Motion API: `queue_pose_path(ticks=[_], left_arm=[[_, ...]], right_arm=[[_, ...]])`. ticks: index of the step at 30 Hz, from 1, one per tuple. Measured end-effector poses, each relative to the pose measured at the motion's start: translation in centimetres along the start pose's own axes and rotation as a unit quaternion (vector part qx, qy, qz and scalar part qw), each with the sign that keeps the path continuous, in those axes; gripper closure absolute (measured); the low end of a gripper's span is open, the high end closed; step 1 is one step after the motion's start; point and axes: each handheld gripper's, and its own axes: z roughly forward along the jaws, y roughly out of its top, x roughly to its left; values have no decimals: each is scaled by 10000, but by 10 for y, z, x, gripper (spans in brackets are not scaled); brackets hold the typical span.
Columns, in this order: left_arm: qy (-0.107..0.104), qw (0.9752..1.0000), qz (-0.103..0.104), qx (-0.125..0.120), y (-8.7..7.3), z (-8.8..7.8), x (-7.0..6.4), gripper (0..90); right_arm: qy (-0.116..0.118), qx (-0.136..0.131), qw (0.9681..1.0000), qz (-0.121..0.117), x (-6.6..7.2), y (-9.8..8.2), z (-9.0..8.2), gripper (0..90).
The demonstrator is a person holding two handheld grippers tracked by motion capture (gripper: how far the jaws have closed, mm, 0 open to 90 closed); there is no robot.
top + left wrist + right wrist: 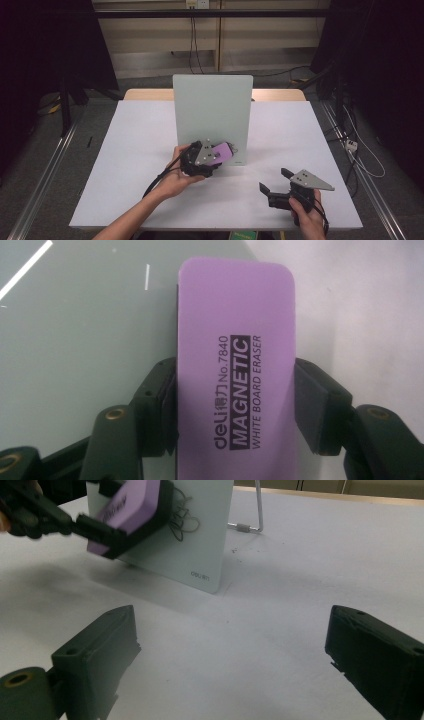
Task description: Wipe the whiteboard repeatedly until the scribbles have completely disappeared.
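The 2 black jaws of the left gripper clamp the purple rectangular foam whiteboard eraser, pressed against the upright pale-green board. The right gripper view reveals black scribbles beside the eraser. The right gripper rests wide apart, empty, on the white table.

This looks like a lab or recording studio set up for capture work. Black curtains hang at the upper left and upper right of the frame, metal floor rails run along both sides of the white bench, and cables trail from wall sockets at top centre.
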Motion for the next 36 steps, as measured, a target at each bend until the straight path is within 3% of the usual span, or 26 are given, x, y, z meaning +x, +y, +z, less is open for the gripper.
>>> queue_pose_path(ticks=[5,8,10,16,28,36], left_arm=[[263,9994,-83,-212,13,-14,17,410],[290,9991,-128,-273,17,-16,22,410],[334,9991,-42,-262,18,-14,19,410],[212,9995,52,-206,20,-1,8,410],[-127,9992,368,55,25,29,-18,410],[-316,9985,431,116,26,43,-30,410]], right_arm=[[21,8,10000,-20,1,0,1,63],[20,12,10000,-20,1,0,1,63],[18,8,10000,-22,0,0,0,63],[13,-4,10000,-29,0,0,0,63],[19,-15,10000,8,0,0,-1,63],[12,-44,10000,-29,0,0,-2,63]])
